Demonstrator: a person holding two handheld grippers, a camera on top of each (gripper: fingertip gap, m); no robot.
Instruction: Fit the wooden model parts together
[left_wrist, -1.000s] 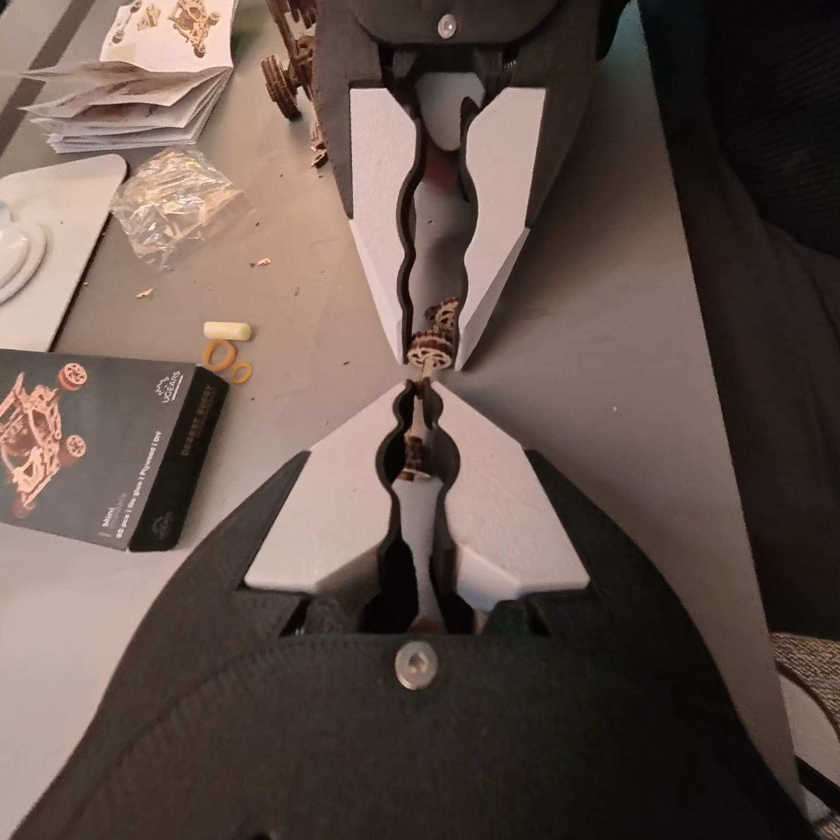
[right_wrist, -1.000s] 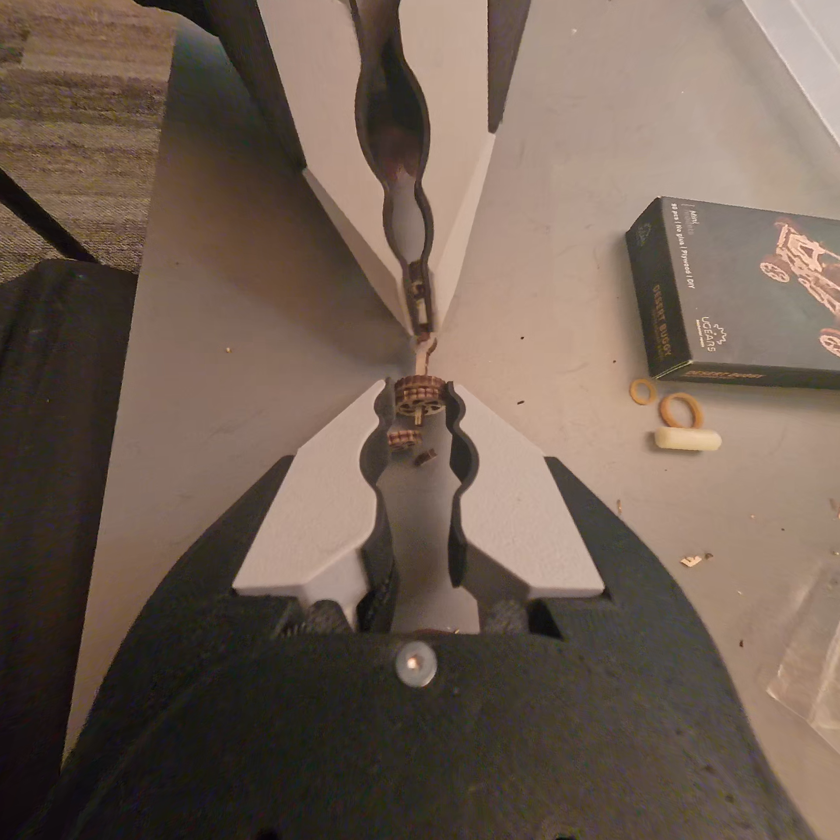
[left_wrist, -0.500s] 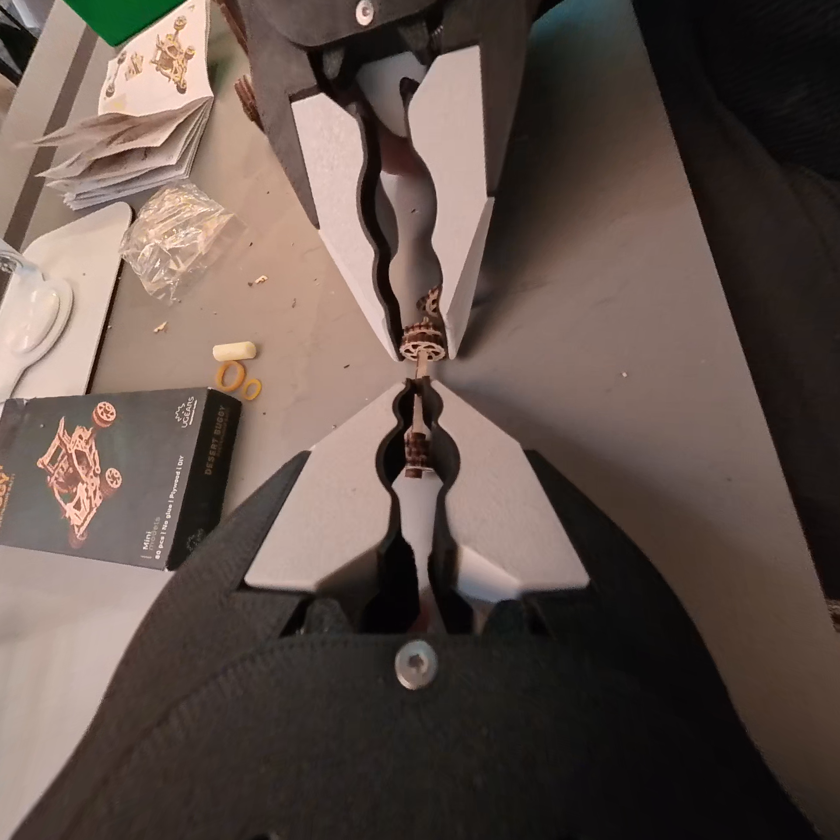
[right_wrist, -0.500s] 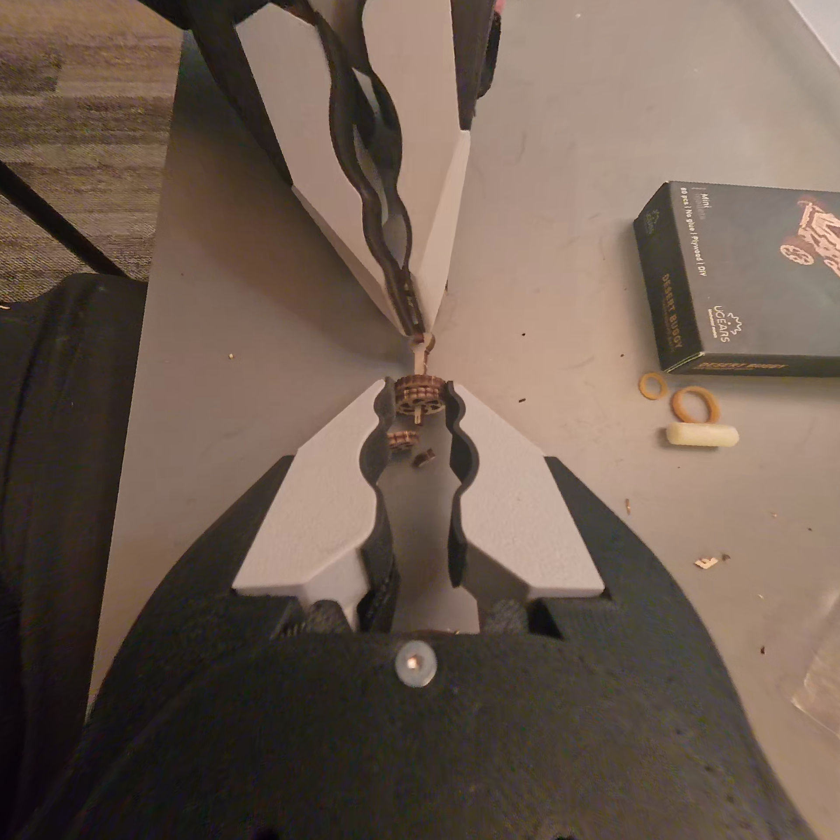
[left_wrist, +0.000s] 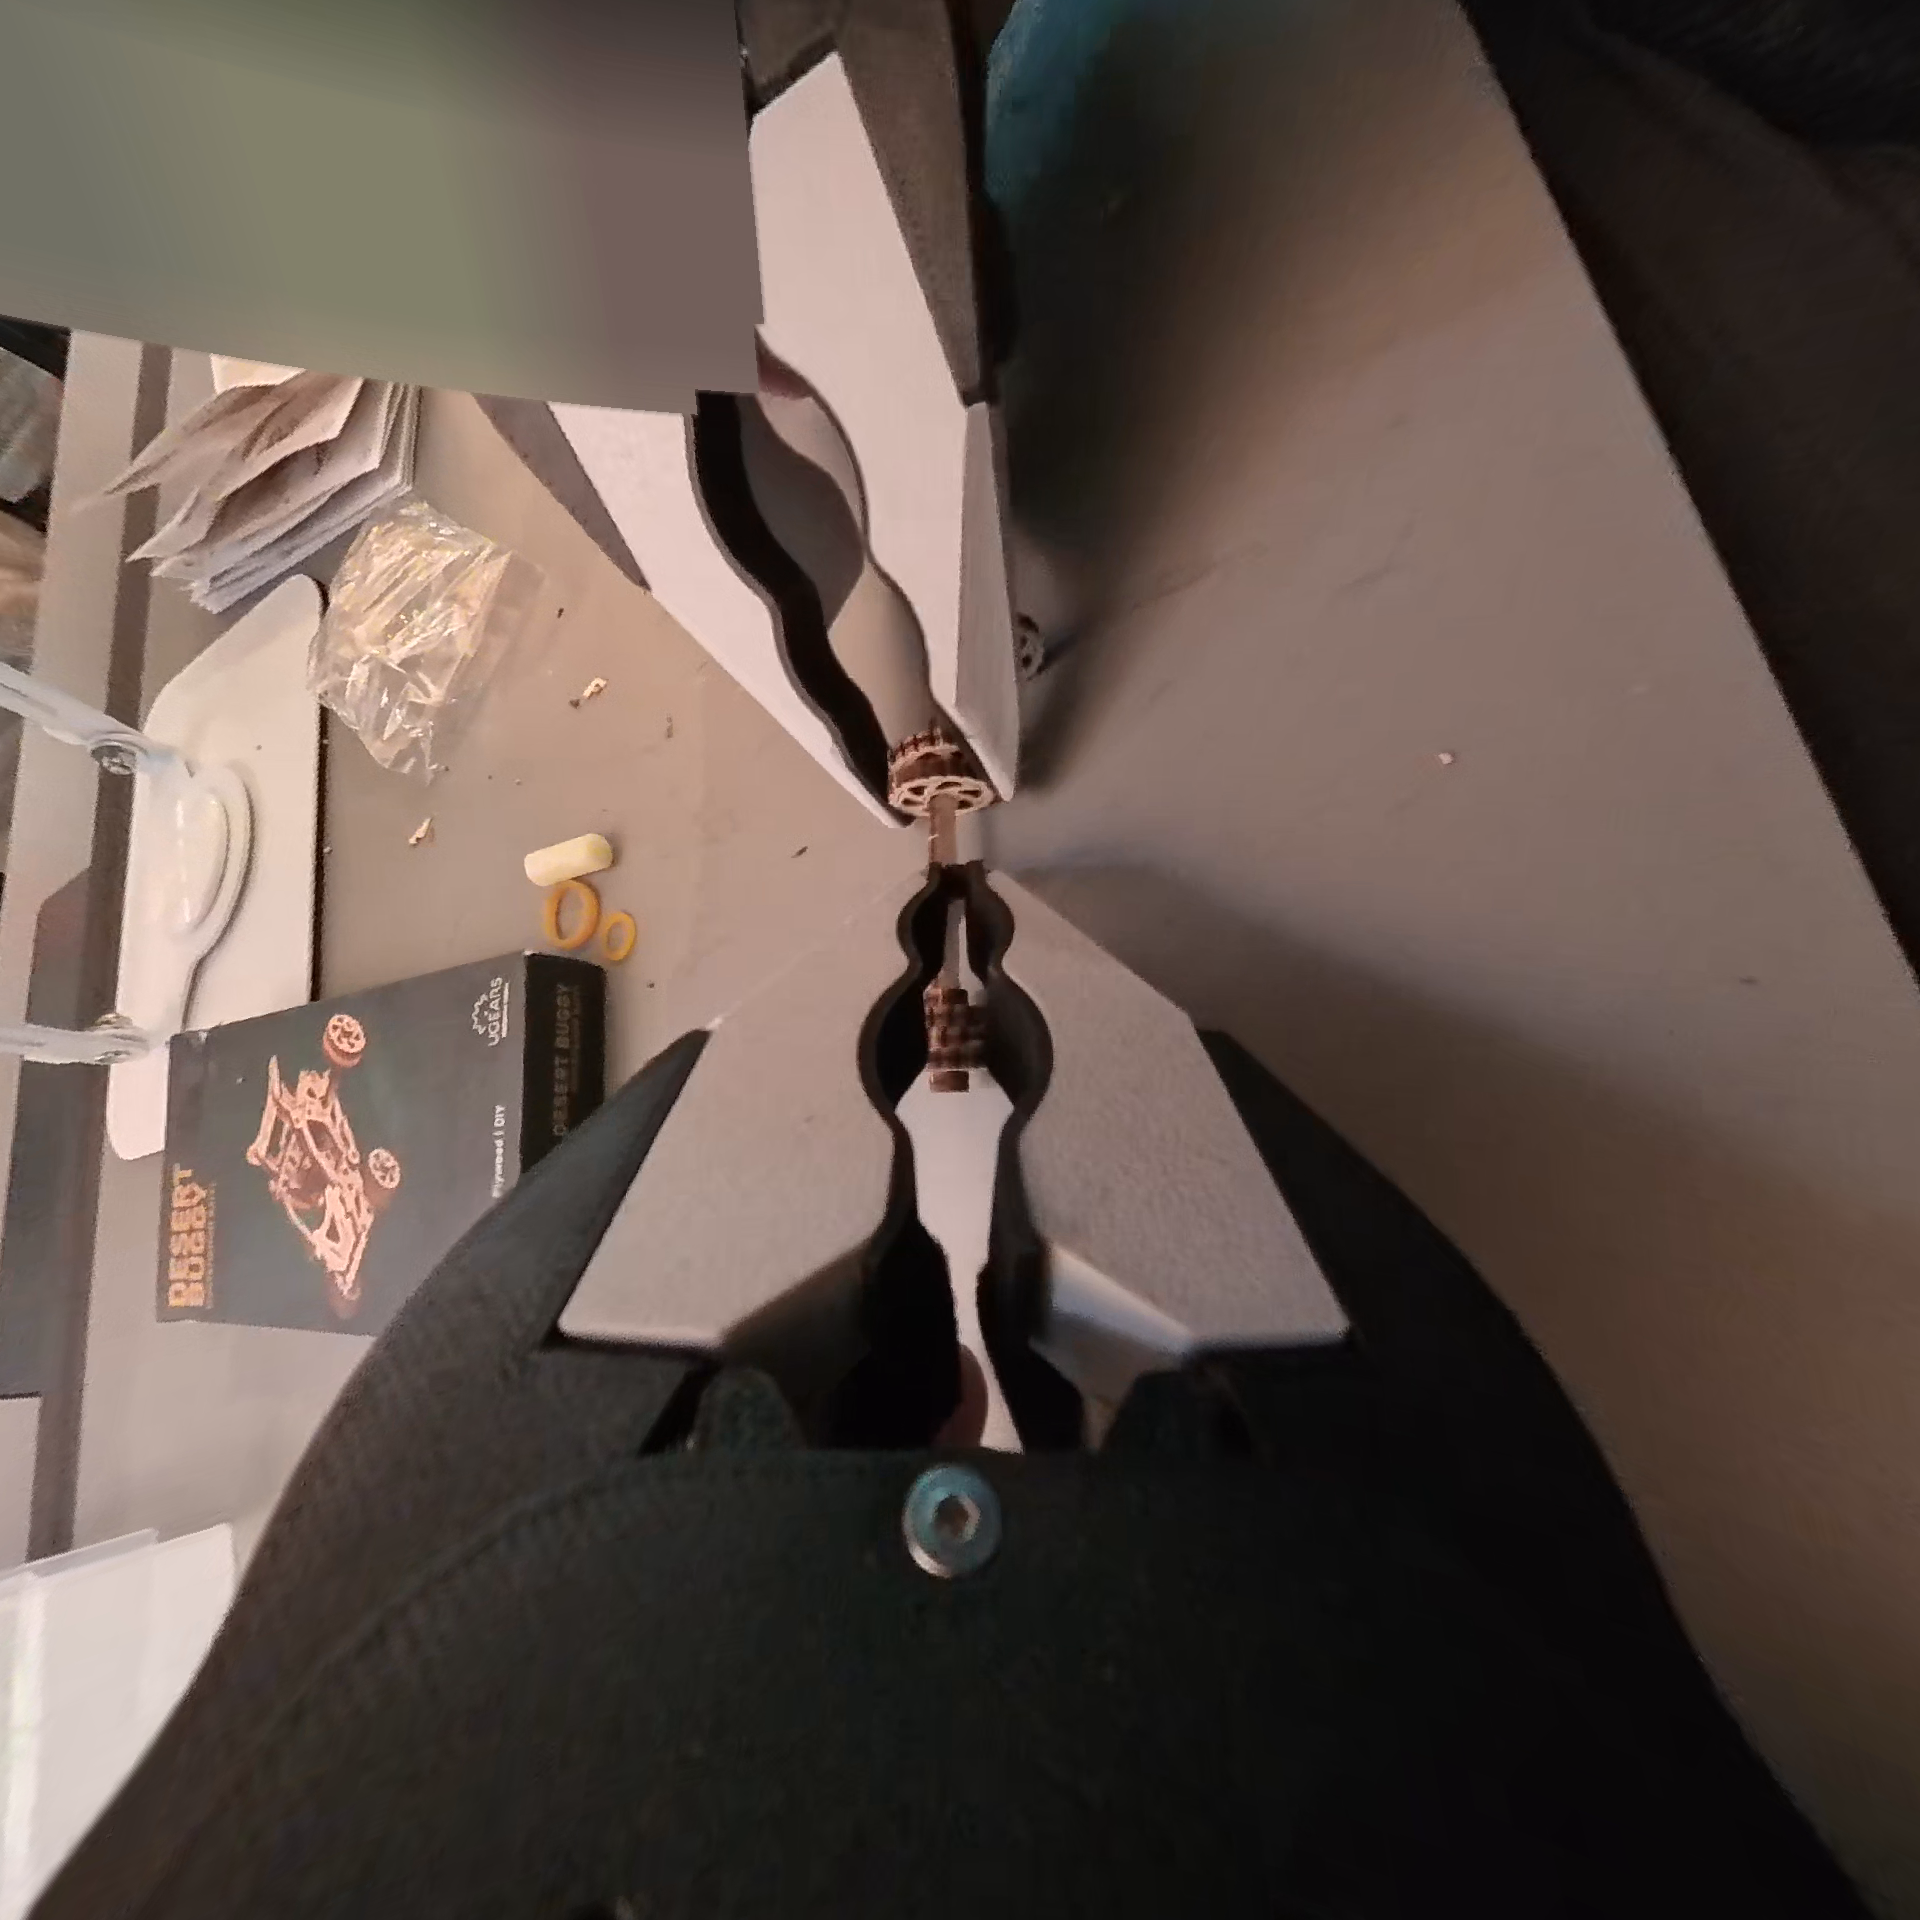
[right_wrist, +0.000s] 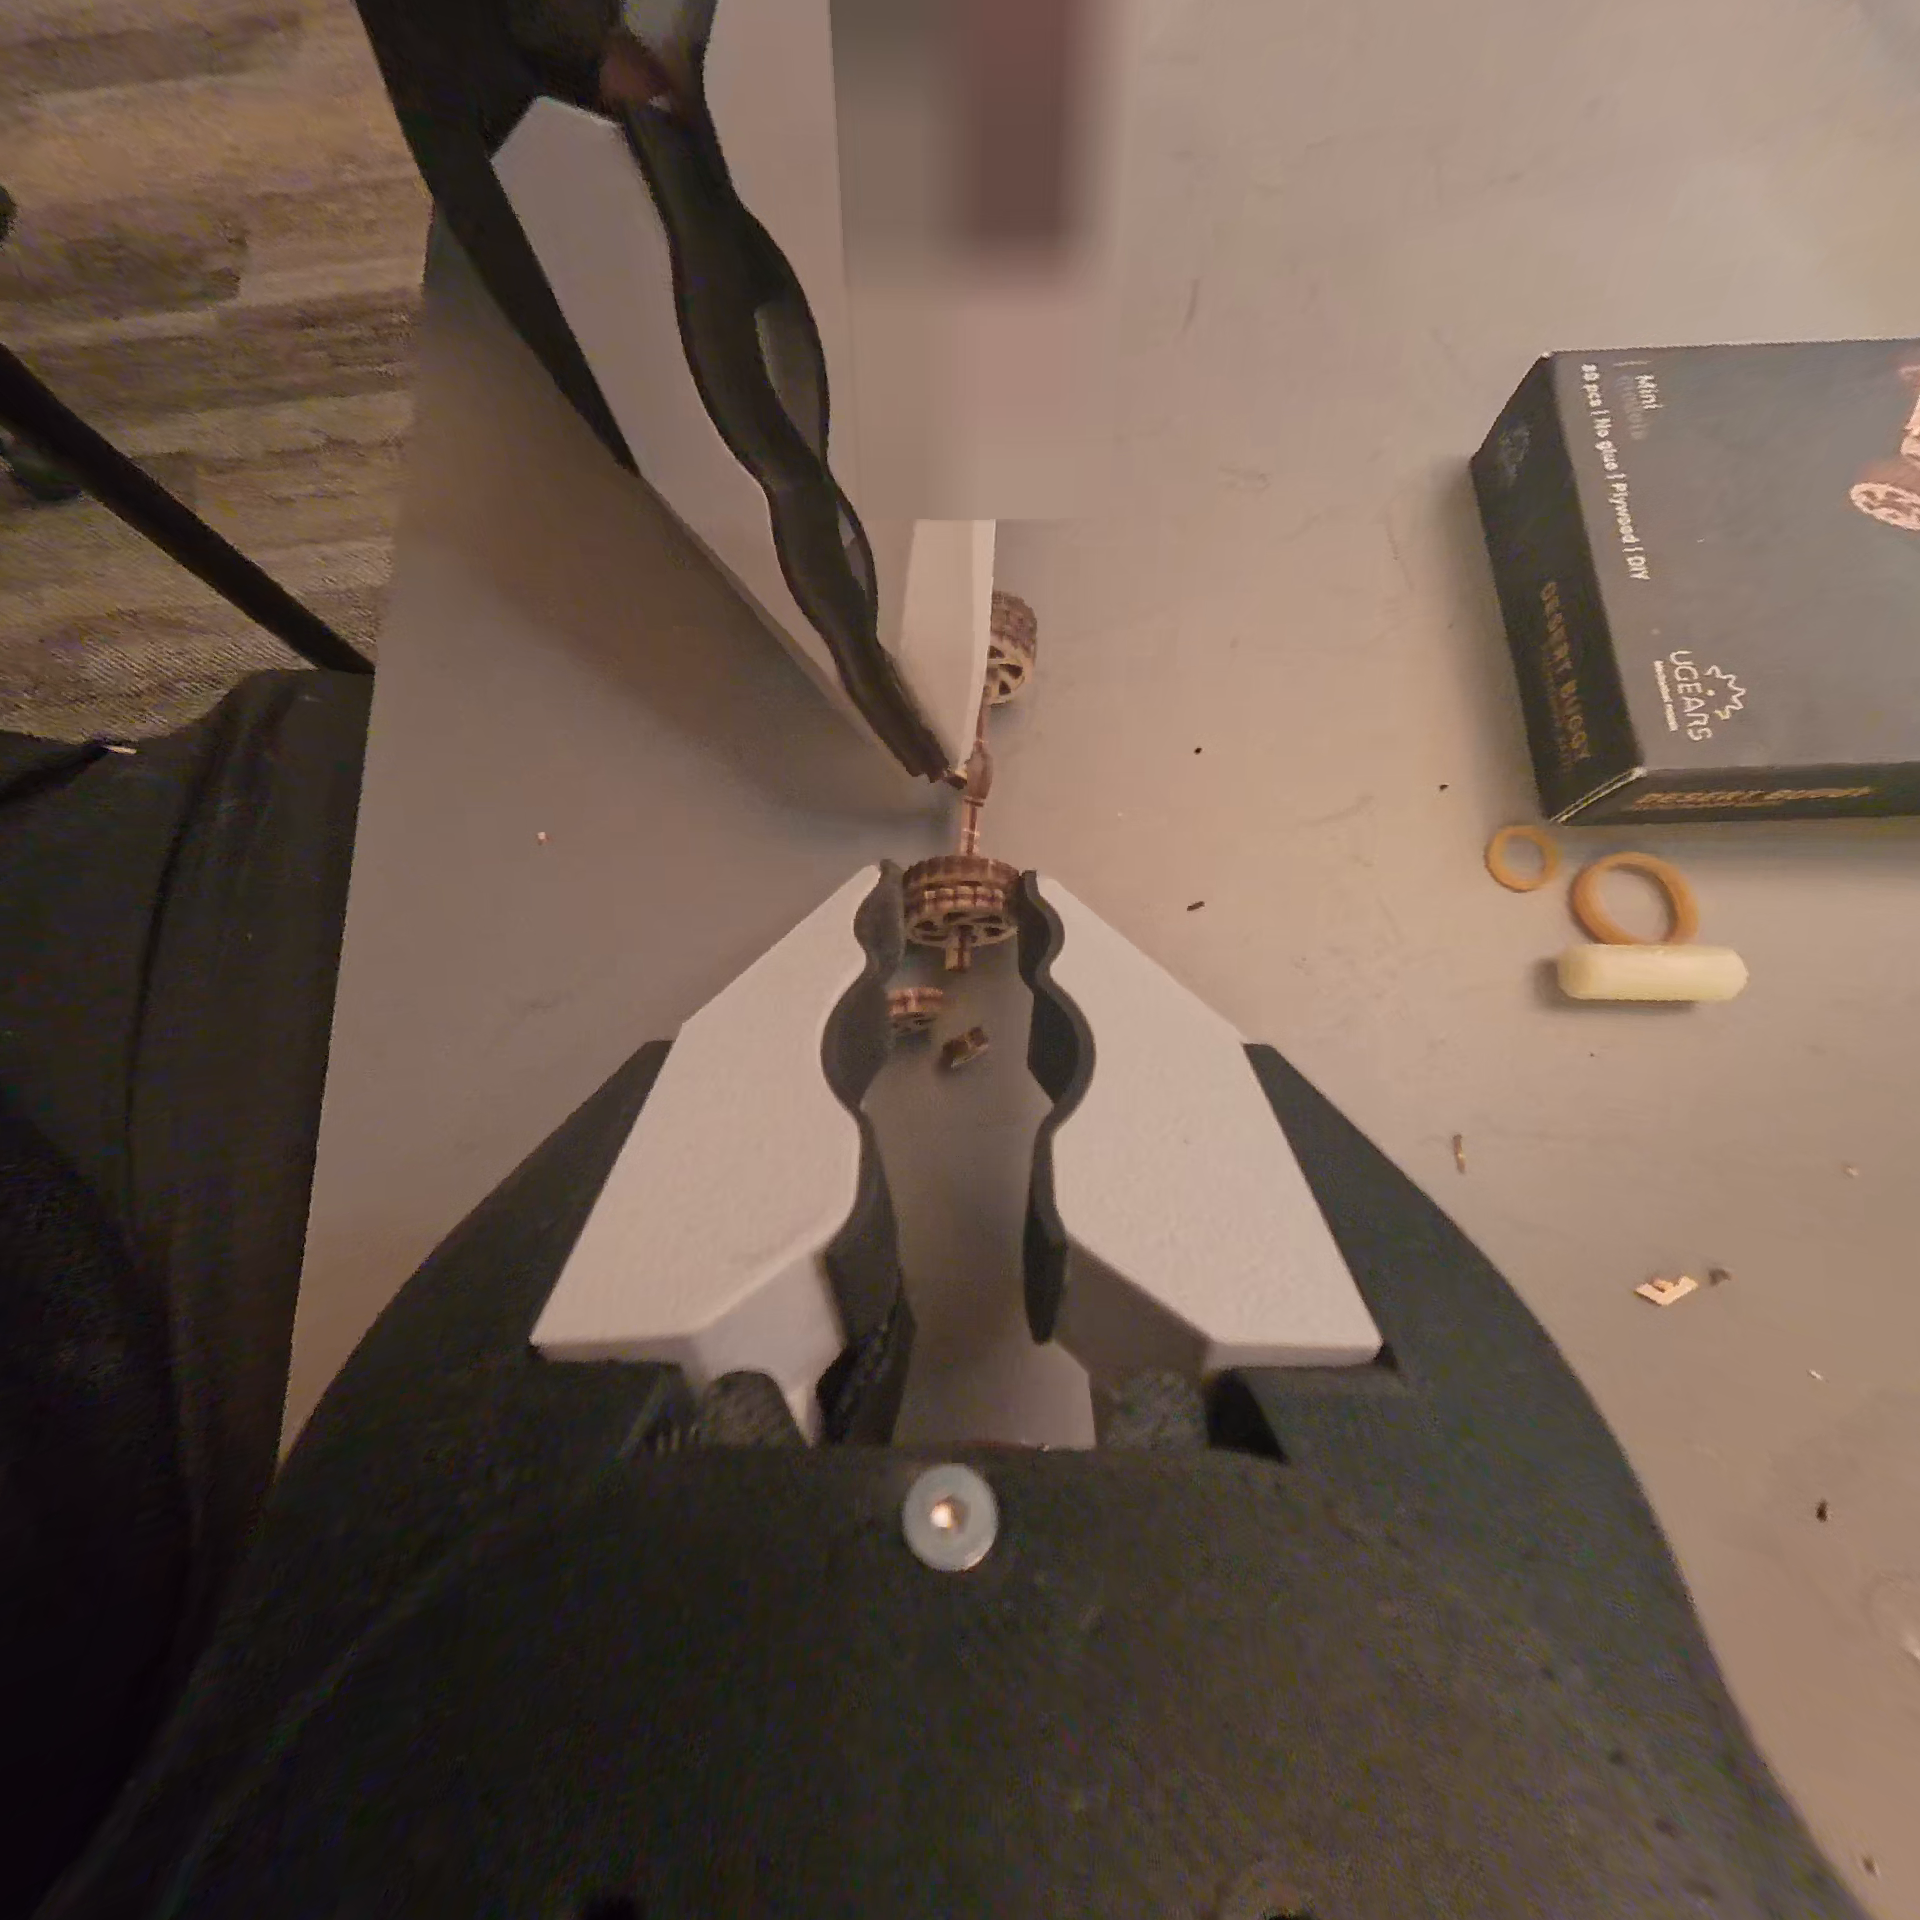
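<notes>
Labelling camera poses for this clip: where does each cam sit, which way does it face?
Left wrist view: rides the left tongs, looks forward along them at the right tongs opposite; own white fingers fill the bottom.
Right wrist view: rides the right tongs, faces back at the left tongs; own fingers below.
Shared: wooden wheel, thin axle, dark box, grey table.
</notes>
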